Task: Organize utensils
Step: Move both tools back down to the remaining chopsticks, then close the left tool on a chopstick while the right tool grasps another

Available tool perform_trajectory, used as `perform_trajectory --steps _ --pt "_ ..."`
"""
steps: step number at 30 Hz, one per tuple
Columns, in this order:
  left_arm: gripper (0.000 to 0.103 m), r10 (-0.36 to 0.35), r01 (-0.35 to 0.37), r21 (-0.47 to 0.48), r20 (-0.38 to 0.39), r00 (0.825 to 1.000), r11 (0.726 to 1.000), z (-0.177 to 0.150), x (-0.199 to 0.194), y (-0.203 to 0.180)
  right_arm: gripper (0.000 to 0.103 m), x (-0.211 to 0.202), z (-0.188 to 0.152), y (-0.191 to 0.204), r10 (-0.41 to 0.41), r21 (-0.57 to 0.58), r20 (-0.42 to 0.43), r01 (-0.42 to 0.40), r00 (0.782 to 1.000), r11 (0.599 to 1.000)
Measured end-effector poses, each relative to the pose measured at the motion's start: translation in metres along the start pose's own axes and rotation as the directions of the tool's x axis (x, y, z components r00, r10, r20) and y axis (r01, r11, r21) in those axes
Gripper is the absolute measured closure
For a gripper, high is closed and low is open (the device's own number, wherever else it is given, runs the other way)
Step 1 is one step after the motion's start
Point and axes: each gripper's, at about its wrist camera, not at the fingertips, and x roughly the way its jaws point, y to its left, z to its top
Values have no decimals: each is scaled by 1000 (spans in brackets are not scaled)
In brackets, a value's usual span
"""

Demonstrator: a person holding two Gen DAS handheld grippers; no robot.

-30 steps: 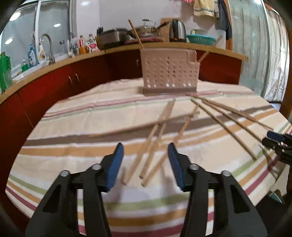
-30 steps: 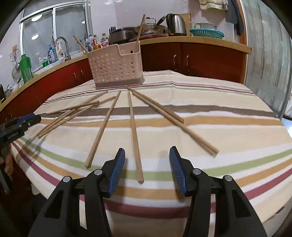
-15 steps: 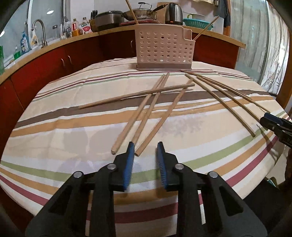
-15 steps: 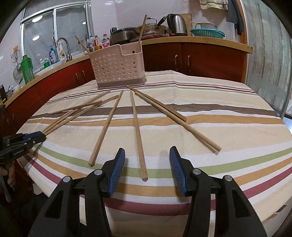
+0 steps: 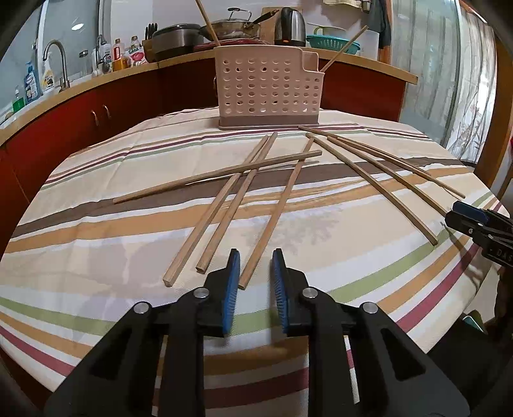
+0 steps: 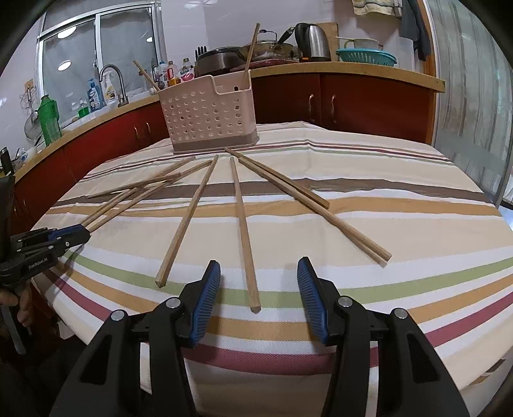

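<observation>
Several wooden chopsticks lie fanned out on the striped tablecloth (image 5: 96, 231) in front of a pink perforated utensil holder (image 5: 267, 93), which has two chopsticks standing in it. My left gripper (image 5: 256, 256) hovers low over the near end of one chopstick (image 5: 275, 211). Its jaws are closing, that end lies in the narrow gap, and the pads do not press on it. My right gripper (image 6: 259, 266) stands open around the near end of another chopstick (image 6: 243, 234) that rests on the cloth. The holder (image 6: 205, 118) stands behind the fan in the right wrist view too.
The round table's edge runs just below both grippers. Red cabinets and a counter with a sink, bottles, pots and a kettle (image 5: 290, 27) curve behind the table. Each gripper shows in the other's view: left (image 6: 69, 234), right (image 5: 461, 211).
The left gripper's jaws have narrowed from wide to a small gap, and it has moved up to the near ends of the chopsticks. The right gripper has stayed put.
</observation>
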Motion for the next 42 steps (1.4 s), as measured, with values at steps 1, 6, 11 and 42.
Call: perform_trajectory --steps 1,6,11,42 --pt "84 0 0 1 3 1000 1000 -1 0 0 53 0 0 0 1 -5 2 -1 1000 1000" --pt "84 8 -8 8 16 1000 1000 -2 0 -1 59 -3 -5 1 -2 -34 21 3 1000 999" --pt "85 10 -10 8 23 1000 1000 -3 -1 -1 82 -8 -10 -3 6 -44 36 -5 999 999" --pt "97 27 -33 12 329 944 999 45 -87 -7 96 -82 52 12 61 -56 231 -49 971 997"
